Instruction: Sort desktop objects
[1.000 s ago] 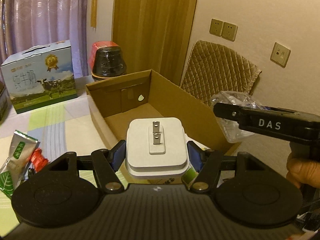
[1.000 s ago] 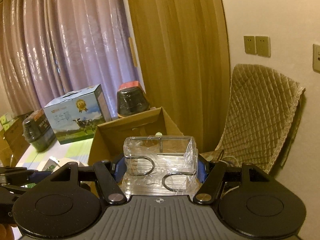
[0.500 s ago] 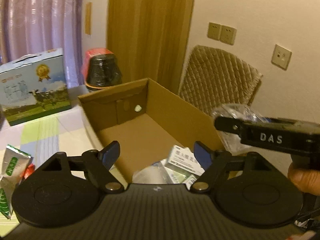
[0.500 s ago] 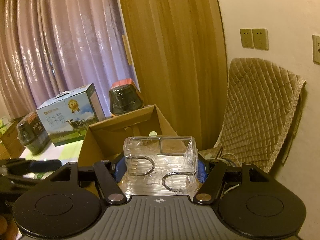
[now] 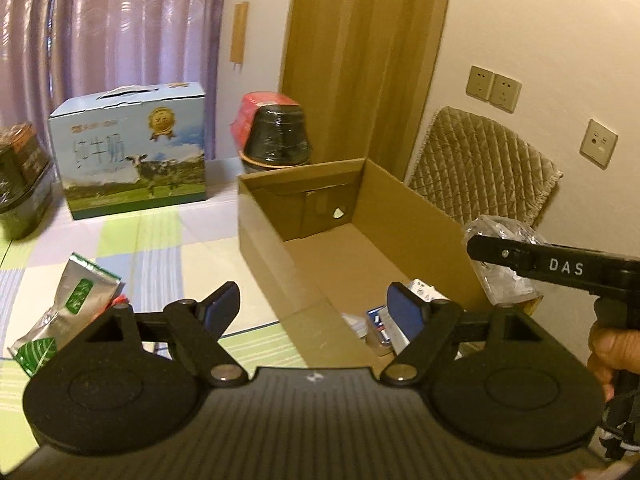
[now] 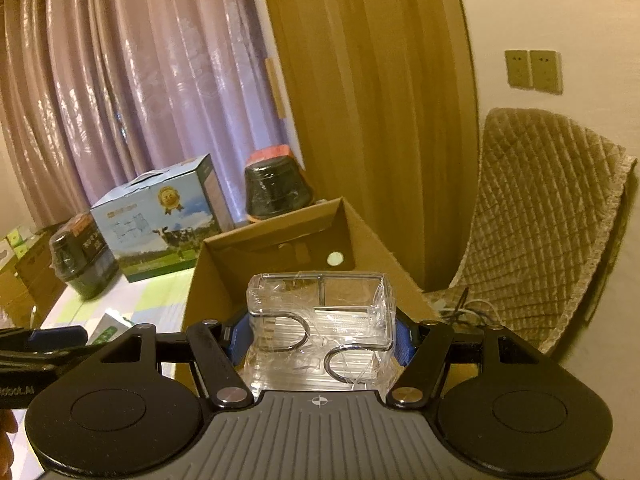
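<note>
Left gripper hangs released; right gripper, grasping the clear plastic case, should release low inside the cardboard box.

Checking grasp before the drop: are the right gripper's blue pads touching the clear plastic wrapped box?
Touching. The right wrist view shows the right gripper with blue pads pressed against both sides of the clear plastic wrapped box, with no gap.

1. Left gripper: jaws spread wide, nothing between them, positioned over the near corner of the cardboard box.
2. Box interior: small packets at the near end.
3. Right gripper: at right, clamped on a clear plastic-wrapped item.
4. Foil packet: on the table, left.
</note>
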`<state>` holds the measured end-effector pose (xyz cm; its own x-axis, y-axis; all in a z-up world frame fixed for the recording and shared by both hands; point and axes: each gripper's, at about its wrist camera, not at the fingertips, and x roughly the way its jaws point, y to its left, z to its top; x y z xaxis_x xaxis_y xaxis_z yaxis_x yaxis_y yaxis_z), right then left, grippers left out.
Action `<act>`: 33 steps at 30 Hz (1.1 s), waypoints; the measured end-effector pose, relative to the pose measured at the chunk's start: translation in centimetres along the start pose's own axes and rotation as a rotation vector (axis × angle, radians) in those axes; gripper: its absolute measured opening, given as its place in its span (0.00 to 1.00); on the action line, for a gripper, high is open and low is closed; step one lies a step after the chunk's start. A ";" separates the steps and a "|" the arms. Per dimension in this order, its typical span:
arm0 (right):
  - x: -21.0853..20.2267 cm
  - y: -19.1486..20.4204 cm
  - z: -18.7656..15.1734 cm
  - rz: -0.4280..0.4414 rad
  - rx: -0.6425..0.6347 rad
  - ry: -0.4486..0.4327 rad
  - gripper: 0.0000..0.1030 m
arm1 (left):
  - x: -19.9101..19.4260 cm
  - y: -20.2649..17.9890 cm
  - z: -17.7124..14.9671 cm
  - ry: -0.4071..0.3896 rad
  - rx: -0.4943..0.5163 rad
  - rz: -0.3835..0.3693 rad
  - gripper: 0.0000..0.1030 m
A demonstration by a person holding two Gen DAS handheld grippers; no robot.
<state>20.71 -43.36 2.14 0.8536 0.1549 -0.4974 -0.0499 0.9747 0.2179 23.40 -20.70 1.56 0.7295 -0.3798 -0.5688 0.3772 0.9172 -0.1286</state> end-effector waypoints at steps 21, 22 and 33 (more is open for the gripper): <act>-4.1 1.3 -1.6 0.018 0.092 -0.002 0.86 | -6.0 3.8 -3.9 -0.001 -0.054 0.067 0.80; -4.6 1.7 -1.9 0.023 0.095 0.001 0.86 | -6.5 4.0 -4.2 -0.001 -0.056 0.070 0.80; -7.4 8.0 -4.8 0.091 0.053 0.075 0.98 | -12.0 6.4 -7.2 0.010 -0.073 0.118 0.86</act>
<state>11.48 -35.93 3.49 0.8057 0.2562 -0.5341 -0.0967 0.9464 0.3081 12.94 -9.34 1.74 0.7608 -0.2678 -0.5912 0.2460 0.9619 -0.1191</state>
